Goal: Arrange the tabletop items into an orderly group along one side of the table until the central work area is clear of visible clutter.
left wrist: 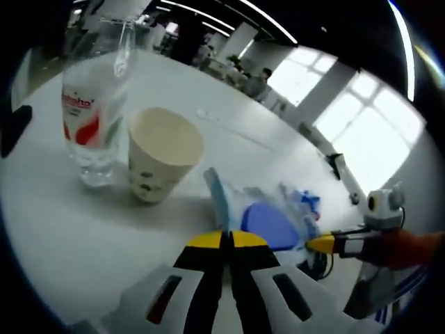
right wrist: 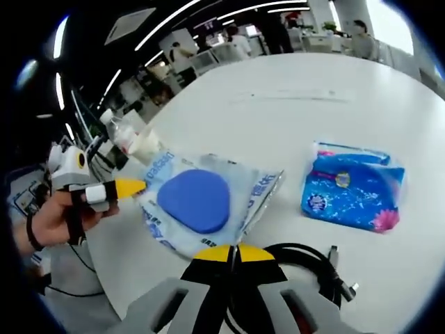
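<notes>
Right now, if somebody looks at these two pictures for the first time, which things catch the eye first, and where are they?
In the right gripper view, a clear packet with a blue oval pad lies on the white table, pinched at both ends by the left gripper and the right gripper, with a bright blue tissue pack beside it. In the left gripper view, a paper cup stands against a clear plastic bottle.

bright, even light from ceiling strips [right wrist: 208,21] and blown-out windows [left wrist: 361,132]; soft shadows on the white worktop [left wrist: 83,236]; fisheye bending and slight blur toward edges.
</notes>
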Tool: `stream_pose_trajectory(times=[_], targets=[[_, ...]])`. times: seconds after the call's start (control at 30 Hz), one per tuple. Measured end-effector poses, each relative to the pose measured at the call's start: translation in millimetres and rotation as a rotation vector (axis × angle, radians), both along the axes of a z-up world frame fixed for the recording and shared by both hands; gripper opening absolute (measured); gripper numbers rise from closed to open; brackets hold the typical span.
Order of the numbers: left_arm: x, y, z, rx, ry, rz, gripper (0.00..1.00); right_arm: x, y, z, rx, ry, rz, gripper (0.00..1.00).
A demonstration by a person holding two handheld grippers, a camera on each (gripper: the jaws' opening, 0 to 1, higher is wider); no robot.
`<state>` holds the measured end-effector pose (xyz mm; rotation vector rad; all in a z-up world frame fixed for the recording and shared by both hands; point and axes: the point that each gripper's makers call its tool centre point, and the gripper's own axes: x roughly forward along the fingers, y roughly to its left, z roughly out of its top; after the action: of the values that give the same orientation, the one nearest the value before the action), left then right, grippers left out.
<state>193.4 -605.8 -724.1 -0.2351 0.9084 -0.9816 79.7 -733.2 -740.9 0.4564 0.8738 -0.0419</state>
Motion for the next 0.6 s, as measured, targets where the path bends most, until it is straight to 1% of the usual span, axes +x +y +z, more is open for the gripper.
stream_pose_trajectory(times=[0.07, 0.2, 0.33, 0.4, 0.47, 0.6], targets=[[-0.7, 1.1, -4.7, 0.006, 0.012, 0.011, 0.00, 1.7, -0.3, -2.3, -0.001, 0.001, 0.001, 0.00], [-0.8, 0.1, -8.5, 0.005, 0.013, 0.026, 0.00, 1.4, 0.9, -6.3, 0.003, 0.013, -0.005, 0.00], [1.0, 0.2, -13.2, 0.000, 0.022, 0.062, 0.00, 2.6, -0.8, -11.1, 0.007, 0.015, -0.007, 0.00], [1.4, 0.2, -14.3, 0.000, 0.021, 0.070, 0.00, 5.0, -5.3, -14.6, 0.012, 0.013, -0.012, 0.00], [1.9, 1.0, -16.9, 0.010, 0.016, 0.068, 0.00, 7.3, -6.4, -13.6, 0.008, 0.004, -0.013, 0.00], [5.2, 0.5, -21.7, 0.010, 0.027, 0.088, 0.00, 13.3, -11.3, -16.4, 0.010, -0.003, -0.020, 0.00]])
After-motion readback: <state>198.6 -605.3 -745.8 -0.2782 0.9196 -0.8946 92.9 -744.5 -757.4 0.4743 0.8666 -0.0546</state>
